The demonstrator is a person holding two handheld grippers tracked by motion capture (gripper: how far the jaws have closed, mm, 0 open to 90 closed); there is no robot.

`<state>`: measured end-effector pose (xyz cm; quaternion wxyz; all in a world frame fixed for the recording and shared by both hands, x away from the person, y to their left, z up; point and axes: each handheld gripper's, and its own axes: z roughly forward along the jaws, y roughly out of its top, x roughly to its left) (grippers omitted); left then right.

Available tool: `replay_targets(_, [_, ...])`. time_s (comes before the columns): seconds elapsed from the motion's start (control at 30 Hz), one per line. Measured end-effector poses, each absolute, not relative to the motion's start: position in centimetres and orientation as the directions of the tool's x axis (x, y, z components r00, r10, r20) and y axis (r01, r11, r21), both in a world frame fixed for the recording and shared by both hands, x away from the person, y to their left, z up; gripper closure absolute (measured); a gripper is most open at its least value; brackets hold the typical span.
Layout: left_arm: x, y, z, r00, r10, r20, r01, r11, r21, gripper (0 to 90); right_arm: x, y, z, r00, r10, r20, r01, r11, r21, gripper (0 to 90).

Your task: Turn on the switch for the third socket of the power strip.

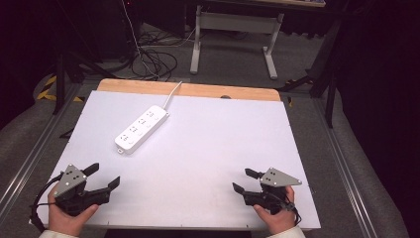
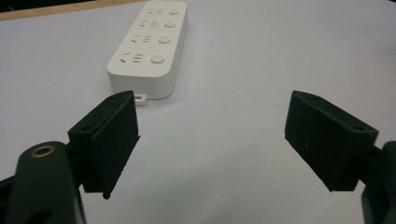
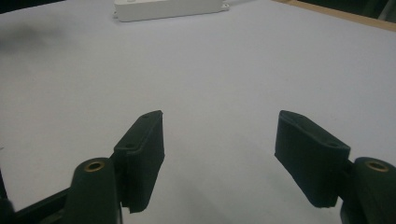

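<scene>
white tabletop (image 1: 208, 148) | wood far edge (image 1: 198, 90) | grey carpet (image 1: 233, 64), cables (image 1: 153, 59)

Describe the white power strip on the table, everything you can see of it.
The power strip is a long, white, glossy plastic block with rounded corners. It lies flat on the white table top, set diagonally in the far left part. Its top shows four socket groups in a row, each with a round button beside it. A small mounting tab sticks out at the near end. A white cord leaves the far end and runs over the table's wooden back edge. Nothing but the table touches it.
</scene>
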<state>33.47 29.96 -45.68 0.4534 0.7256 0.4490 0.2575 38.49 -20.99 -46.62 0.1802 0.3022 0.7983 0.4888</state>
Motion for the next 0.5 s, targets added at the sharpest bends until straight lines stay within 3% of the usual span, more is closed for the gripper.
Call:
replay_targets(0.2, [33.22, 29.72, -45.45, 0.46, 0.887, 0.027, 0.399, -0.234, 0.887, 19.1, 38.58, -21.07, -46.67, -0.747, 0.665, 0.011, 0.313, 0.336, 0.888, 33.7])
replay_targets(0.5, [33.23, 29.7, -45.3, 0.461, 0.887, -0.018, 0.423, -0.202, 0.883, 19.4, 38.55, -21.06, -46.69, -0.747, 0.665, 0.014, 0.315, 0.334, 0.888, 33.8])
